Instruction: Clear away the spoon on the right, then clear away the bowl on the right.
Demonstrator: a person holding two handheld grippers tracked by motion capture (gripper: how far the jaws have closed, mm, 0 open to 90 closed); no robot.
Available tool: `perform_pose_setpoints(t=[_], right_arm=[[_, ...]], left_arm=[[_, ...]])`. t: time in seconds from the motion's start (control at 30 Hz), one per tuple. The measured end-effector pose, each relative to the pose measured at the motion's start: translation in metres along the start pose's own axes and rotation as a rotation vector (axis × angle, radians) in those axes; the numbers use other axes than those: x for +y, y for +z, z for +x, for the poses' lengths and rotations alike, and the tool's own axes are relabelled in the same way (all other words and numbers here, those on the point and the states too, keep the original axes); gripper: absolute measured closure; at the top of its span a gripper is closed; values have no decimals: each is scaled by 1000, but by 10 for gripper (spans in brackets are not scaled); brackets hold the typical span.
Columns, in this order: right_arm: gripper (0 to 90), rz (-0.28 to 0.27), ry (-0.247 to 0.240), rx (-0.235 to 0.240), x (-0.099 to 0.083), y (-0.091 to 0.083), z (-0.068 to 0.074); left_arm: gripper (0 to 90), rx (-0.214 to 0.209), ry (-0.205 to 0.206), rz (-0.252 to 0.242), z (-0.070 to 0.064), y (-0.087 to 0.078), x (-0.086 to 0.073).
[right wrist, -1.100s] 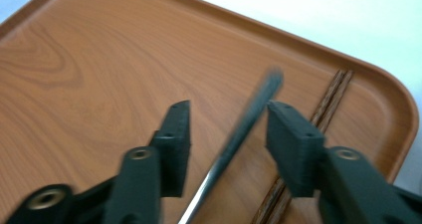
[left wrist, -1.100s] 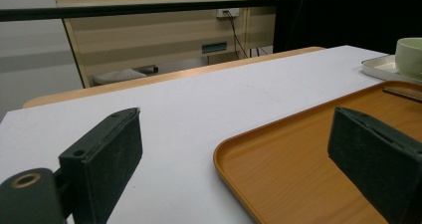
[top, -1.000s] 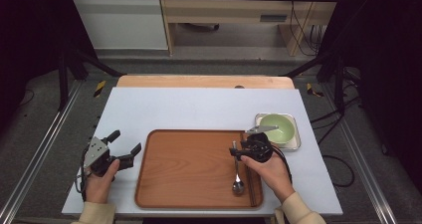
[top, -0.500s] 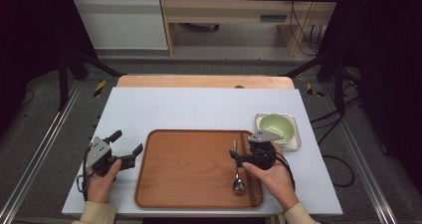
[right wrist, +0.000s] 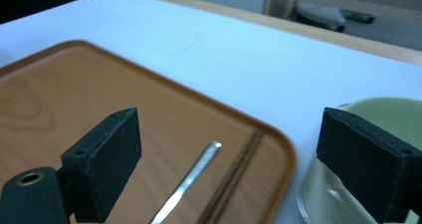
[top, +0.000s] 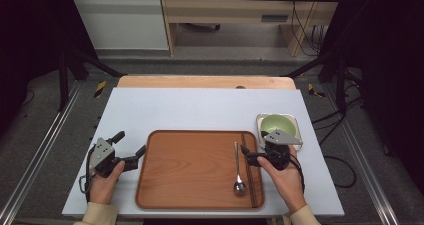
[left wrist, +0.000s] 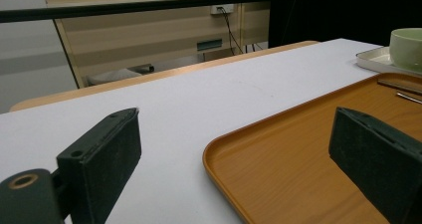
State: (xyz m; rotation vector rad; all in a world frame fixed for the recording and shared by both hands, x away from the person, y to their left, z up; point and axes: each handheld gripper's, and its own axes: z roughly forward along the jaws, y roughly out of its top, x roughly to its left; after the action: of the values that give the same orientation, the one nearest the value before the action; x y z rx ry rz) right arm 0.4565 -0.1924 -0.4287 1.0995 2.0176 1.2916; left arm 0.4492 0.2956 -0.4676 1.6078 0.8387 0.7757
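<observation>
A brown wooden tray (top: 190,170) lies at the table's front centre. On its right part a metal spoon (top: 238,171) lies beside dark chopsticks (top: 249,175). A pale green bowl (top: 276,124) sits in a small white dish (top: 296,121) right of the tray. My right gripper (top: 255,146) is open and holds nothing. It straddles the tray's right edge, with the spoon handle (right wrist: 189,181) and chopsticks (right wrist: 231,176) between its jaws and the bowl (right wrist: 388,117) behind the right jaw. My left gripper (top: 129,145) is open and holds nothing, low at the tray's left edge (left wrist: 224,154).
The white tabletop (top: 200,110) stretches bare behind the tray to a wooden strip (top: 200,81) at the far edge. Beyond it the floor carries metal rails (top: 40,140) and cables (top: 345,165). From the left gripper view, the bowl (left wrist: 405,47) stands far right.
My right gripper has drawn back a little to the right and toward the person, away from the spoon handle. The left gripper has stayed put.
</observation>
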Motion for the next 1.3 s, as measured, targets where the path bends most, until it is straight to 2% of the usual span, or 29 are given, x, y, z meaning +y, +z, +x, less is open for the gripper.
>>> perform_pose_setpoints(t=[0.23,0.5,0.63,0.7,0.77,0.83,0.9,1.0,1.1,1.3], right_arm=[[121,-29,42,-71,-1,-11,-20],[139,-15,89,-165,-3,-17,-43],[193,12,92,-228,12,-20,-57],[238,51,110,-256,22,-18,-67],[268,108,102,-270,32,-12,-78],[286,132,99,-294,39,-7,-91],[289,165,134,-299,42,-2,-103],[325,152,194,-300,38,0,-115],[350,170,189,-302,28,-2,-122],[434,181,282,-298,5,-7,-138]], left_arm=[[54,7,-9,-5,0,1,-1],[51,12,1,-6,-1,0,-1],[51,19,-1,-12,-1,-1,0],[51,25,-6,-18,0,-3,0],[51,31,-4,-23,0,-5,1],[51,36,-6,-26,0,-6,1],[51,39,-7,-26,0,-6,1],[51,42,-12,-26,1,-6,0],[51,40,-8,-24,1,-5,0],[51,34,1,-19,-2,-3,0]])
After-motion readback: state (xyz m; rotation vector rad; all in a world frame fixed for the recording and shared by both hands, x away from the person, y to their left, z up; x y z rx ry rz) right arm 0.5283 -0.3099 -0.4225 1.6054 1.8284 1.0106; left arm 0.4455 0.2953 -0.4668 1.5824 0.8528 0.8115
